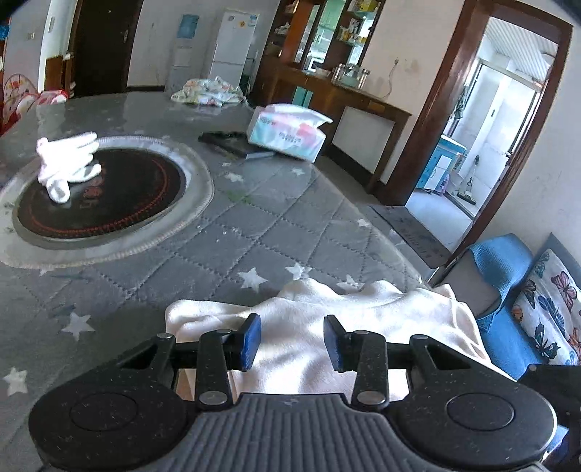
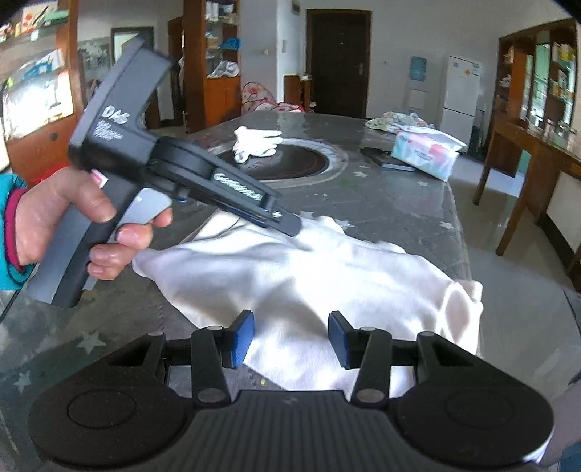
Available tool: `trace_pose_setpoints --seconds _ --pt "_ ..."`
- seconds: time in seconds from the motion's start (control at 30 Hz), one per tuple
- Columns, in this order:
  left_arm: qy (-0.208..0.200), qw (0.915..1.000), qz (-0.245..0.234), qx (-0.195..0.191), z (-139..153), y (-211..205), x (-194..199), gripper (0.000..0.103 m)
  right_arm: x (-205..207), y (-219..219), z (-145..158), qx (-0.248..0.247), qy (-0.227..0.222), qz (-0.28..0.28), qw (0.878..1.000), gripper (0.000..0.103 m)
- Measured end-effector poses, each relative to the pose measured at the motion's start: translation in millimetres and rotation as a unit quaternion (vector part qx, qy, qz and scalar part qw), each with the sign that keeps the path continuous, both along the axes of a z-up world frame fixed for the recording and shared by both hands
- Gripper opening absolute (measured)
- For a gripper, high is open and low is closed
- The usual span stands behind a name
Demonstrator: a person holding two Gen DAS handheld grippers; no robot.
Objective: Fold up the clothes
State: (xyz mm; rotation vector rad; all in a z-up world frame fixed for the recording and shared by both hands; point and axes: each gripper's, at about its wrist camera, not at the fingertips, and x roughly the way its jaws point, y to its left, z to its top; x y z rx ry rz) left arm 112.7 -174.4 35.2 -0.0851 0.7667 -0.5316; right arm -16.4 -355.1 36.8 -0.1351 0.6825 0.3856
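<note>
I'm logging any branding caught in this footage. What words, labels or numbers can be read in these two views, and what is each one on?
"DAS": on the body of the left hand-held gripper, seen from the right wrist.
Smaller white print under it: too blurred to read.
White lettering along that gripper's arm: blurred, unreadable.
Print on the tissue pack: too small to read.
Stickers on the fridge: unreadable.
Blue poster on the wall: unreadable.

Star-quilted table: white garment, gloves, tissue pack.
</note>
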Motion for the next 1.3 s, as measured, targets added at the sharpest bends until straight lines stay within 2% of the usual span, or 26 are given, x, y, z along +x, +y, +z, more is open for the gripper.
trace_pose_setpoints --seconds 0.2,0.4,0.5,0.67,0.9,1.07,1.3 --pt "-0.03 0.9988 -0.037 0.004 15 6 -43 0.04 -12 -24 6 0.024 -0.001 -0.039 0.999 0.046" --pt "-0.014 0.9986 -0.045 0.022 1 15 -71 0.039 -20 -46 2 0.033 0.018 -0.072 0.997 0.046" --pt "-0.013 0.9989 -0.038 0.023 -2 21 -73 0.038 -22 -52 3 0.03 0.027 -0.079 0.996 0.046" --pt "-0.015 0.9994 -0.029 0.013 5 28 -78 0.038 -24 -51 11 0.023 0.014 -0.082 0.996 0.046" --pt "-0.008 0.9996 -0.021 0.016 -2 35 -82 0.038 -19 -42 -1 0.018 0.026 -0.089 0.995 0.046" --pt "-0.027 0.9992 -0.022 0.018 8 41 -94 0.038 -22 -36 3 0.016 0.017 -0.087 0.996 0.047" --pt "-0.003 0.9999 -0.012 0.009 -1 50 -93 0.038 -17 -25 -7 0.017 0.017 -0.094 0.995 0.049"
